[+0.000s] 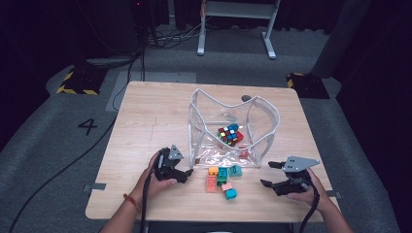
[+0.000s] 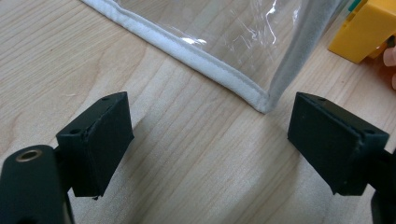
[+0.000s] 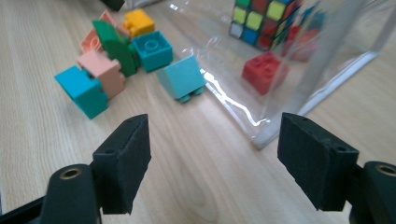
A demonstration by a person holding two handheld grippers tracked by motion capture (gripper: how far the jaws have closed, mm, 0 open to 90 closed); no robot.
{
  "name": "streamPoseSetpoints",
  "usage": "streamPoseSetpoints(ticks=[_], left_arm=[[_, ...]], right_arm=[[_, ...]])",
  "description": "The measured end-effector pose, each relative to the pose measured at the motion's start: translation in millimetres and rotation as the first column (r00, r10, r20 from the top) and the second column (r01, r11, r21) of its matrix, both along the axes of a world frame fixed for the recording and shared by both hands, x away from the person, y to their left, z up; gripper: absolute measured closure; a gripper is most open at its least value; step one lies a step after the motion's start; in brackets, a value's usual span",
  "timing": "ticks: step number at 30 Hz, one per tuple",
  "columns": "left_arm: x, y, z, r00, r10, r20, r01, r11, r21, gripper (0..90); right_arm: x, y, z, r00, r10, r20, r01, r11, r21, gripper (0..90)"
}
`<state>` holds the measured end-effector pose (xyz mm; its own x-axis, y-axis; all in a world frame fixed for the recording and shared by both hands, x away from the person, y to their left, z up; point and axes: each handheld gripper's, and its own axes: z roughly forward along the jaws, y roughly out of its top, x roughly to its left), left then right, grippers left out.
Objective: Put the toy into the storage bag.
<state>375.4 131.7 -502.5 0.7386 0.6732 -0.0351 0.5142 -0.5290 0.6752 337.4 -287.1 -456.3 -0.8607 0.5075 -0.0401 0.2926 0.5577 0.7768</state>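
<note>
A clear plastic bag with white trim (image 1: 265,114) stands open on the wooden table (image 1: 150,116); inside it are a colour cube (image 1: 230,134) and a red brick (image 3: 264,70). Loose bricks lie in front of it: an orange one (image 1: 213,171), a green one (image 1: 222,175), a teal one (image 1: 235,170), a pink one (image 1: 211,184) and a blue one (image 1: 231,194). My left gripper (image 1: 182,174) is open at the bag's front left corner (image 2: 264,105). My right gripper (image 1: 270,174) is open at the bag's front right corner (image 3: 259,137), empty.
Beyond the table's far edge stand a white frame (image 1: 235,24) and floor cables (image 1: 155,36). Yellow-black striped blocks (image 1: 77,80) sit on the grey floor at both sides. A painted figure 4 (image 1: 87,126) marks the floor on the left.
</note>
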Motion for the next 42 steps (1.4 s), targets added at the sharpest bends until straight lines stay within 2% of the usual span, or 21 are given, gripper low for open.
streamPoseSetpoints(ticks=[5, 9, 12, 17, 18, 19, 22, 31, 32, 34, 35, 38, 39, 41, 42], left_arm=[[-0.1, -0.1, -0.1, 1.0, 0.002, -0.001, -0.002, 1.0, -0.001, 14.1], [-0.1, -0.1, -0.2, 1.0, 0.002, -0.001, -0.002, 1.0, -0.002, 14.1], [0.1, 0.0, -0.1, 1.0, 0.0, 0.001, 0.0, 1.0, -0.001, 14.0], [0.0, 0.0, -0.1, 1.0, 0.0, -0.001, 0.0, 1.0, -0.001, 14.1], [-0.1, 0.1, 0.2, 1.0, 0.005, 0.007, -0.005, 1.0, 0.005, 14.0], [0.0, 0.1, 0.1, 1.0, 0.003, 0.006, -0.003, 1.0, 0.003, 14.1], [0.1, 0.0, -0.1, 1.0, 0.0, 0.002, 0.0, 1.0, 0.0, 14.0], [0.0, 0.1, 0.1, 1.0, 0.003, 0.006, -0.003, 1.0, 0.003, 14.0], [-0.1, 0.0, 0.1, 1.0, 0.005, 0.005, -0.005, 1.0, 0.003, 14.0], [0.0, 0.1, 0.2, 1.0, 0.004, 0.006, -0.004, 1.0, 0.004, 14.0], [0.0, 0.1, 0.2, 1.0, 0.004, 0.006, -0.004, 1.0, 0.004, 14.0], [0.0, 0.1, 0.1, 1.0, 0.003, 0.006, -0.003, 1.0, 0.003, 14.0], [0.0, 0.1, 0.2, 1.0, 0.003, 0.006, -0.003, 1.0, 0.005, 14.0], [0.0, 0.1, 0.2, 1.0, 0.003, 0.006, -0.003, 1.0, 0.005, 14.1], [0.0, 0.1, 0.2, 1.0, 0.004, 0.006, -0.004, 1.0, 0.004, 14.0]], right_arm=[[-7.8, 13.9, -13.3, 0.998, 0.058, -0.023, -0.059, 0.998, -0.038, 29.0], [-14.7, 27.2, -19.9, 0.9937, 0.105, -0.038, -0.107, 0.993, -0.043, 31.1], [-19.4, 38.4, -24.0, 0.9866, 0.157, -0.043, -0.159, 0.987, -0.035, 33.5], [-24.4, 55.5, -28.5, 0.9763, 0.208, -0.059, -0.209, 0.978, -0.016, 40.4], [-23.6, 58.9, -29.9, 0.9718, 0.231, -0.048, -0.232, 0.973, -0.014, 41.6], [-23.9, 61.6, -30.4, 0.9707, 0.235, -0.049, -0.236, 0.971, -0.02, 42.9], [-23.5, 71.5, -33.9, 0.9594, 0.276, -0.056, -0.278, 0.96, -0.021, 45.4], [-22.2, 85.9, -43.4, 0.9625, 0.261, -0.073, -0.264, 0.964, -0.026, 46.3], [-22.0, 87.3, -44.1, 0.962, 0.264, -0.069, -0.266, 0.964, -0.011, 47.2], [-22.5, 88.7, -44.3, 0.9646, 0.255, -0.066, -0.257, 0.966, -0.023, 51.4], [-21.4, 89.4, -44.6, 0.9639, 0.261, -0.052, -0.263, 0.965, -0.022, 52.8], [-21.5, 89.0, -44.7, 0.9678, 0.247, -0.05, -0.247, 0.969, -0.01, 59.2], [-21.6, 88.4, -44.5, 0.9674, 0.248, -0.05, -0.249, 0.968, -0.011, 62.8], [-22.1, 87.5, -44.9, 0.9656, 0.256, -0.046, -0.256, 0.967, -0.003, 64.4], [-21.8, 86.5, -44.9, 0.9631, 0.267, -0.036, -0.268, 0.963, -0.017, 66.8]])
